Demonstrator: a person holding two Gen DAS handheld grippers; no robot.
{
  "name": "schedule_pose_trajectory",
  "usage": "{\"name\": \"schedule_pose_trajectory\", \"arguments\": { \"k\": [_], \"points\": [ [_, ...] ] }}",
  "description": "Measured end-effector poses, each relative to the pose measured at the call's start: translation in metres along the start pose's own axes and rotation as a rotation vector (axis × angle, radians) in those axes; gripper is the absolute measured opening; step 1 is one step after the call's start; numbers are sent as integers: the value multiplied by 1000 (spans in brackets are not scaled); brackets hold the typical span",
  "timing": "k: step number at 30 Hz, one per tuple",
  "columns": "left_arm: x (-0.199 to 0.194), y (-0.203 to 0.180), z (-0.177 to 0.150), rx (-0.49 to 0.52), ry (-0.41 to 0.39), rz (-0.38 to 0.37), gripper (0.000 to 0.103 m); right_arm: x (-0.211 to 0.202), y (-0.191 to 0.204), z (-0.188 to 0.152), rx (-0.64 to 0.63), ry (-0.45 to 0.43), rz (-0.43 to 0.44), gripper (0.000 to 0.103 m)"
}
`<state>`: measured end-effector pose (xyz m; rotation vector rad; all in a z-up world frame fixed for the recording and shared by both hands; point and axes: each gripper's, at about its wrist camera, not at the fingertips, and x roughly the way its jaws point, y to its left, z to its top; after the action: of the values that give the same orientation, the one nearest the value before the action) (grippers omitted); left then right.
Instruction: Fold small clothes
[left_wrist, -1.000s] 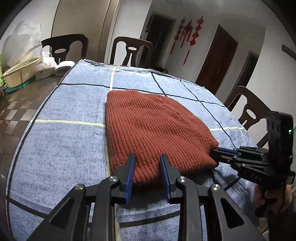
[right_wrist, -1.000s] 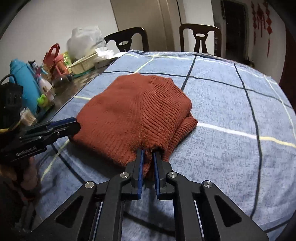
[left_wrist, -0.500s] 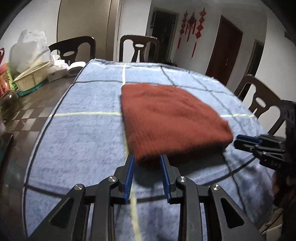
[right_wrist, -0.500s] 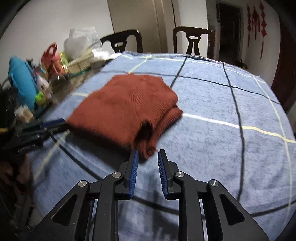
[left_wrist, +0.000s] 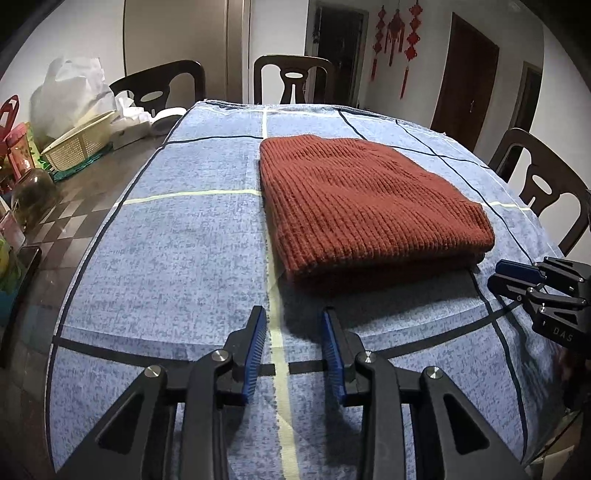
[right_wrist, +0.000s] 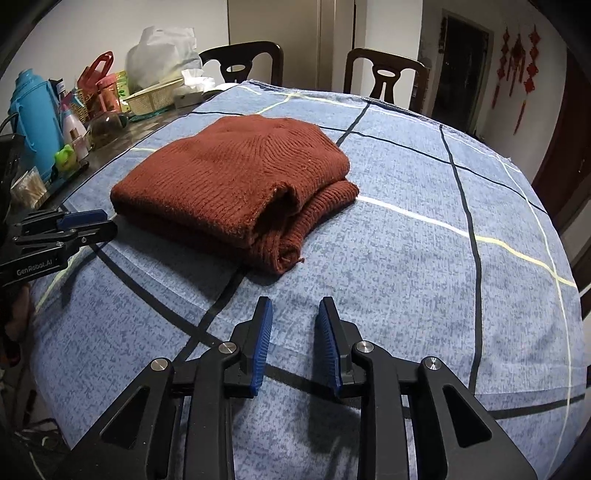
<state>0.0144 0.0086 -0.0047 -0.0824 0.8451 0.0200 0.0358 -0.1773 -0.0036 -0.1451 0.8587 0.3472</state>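
Observation:
A rust-red knitted sweater lies folded into a thick rectangle on the blue checked tablecloth. My left gripper hovers over the cloth just short of the sweater's near edge; its jaws are opening and nothing is between them. My right gripper is likewise back from the sweater's near corner, jaws opening and empty. Each gripper also shows in the other's view: the right gripper at the sweater's right end, the left gripper at its left end.
Dark wooden chairs stand around the table. On the left side of the table are a cream basket, a white plastic bag, a blue thermos, bottles and a glass jar.
Both grippers let go of the sweater's near edge and drew back from it. The right jaws went from shut on the knit to open. The sweater dropped flat onto the cloth.

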Motion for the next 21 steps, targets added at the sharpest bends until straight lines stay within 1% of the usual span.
{"name": "schedule_pose_trajectory", "arguments": {
  "k": [4,12,21],
  "points": [
    [0,-3,-1,7,-8,11,34,0,-1,-1,7,-6,8,27],
    [-1,-2,-2,2,-9,2,35,-1,-1,-2,10,-8,10,27],
    [0,-5,-1,19,-5,3,39,-1,-1,-2,10,-8,11,27]
  ]
}}
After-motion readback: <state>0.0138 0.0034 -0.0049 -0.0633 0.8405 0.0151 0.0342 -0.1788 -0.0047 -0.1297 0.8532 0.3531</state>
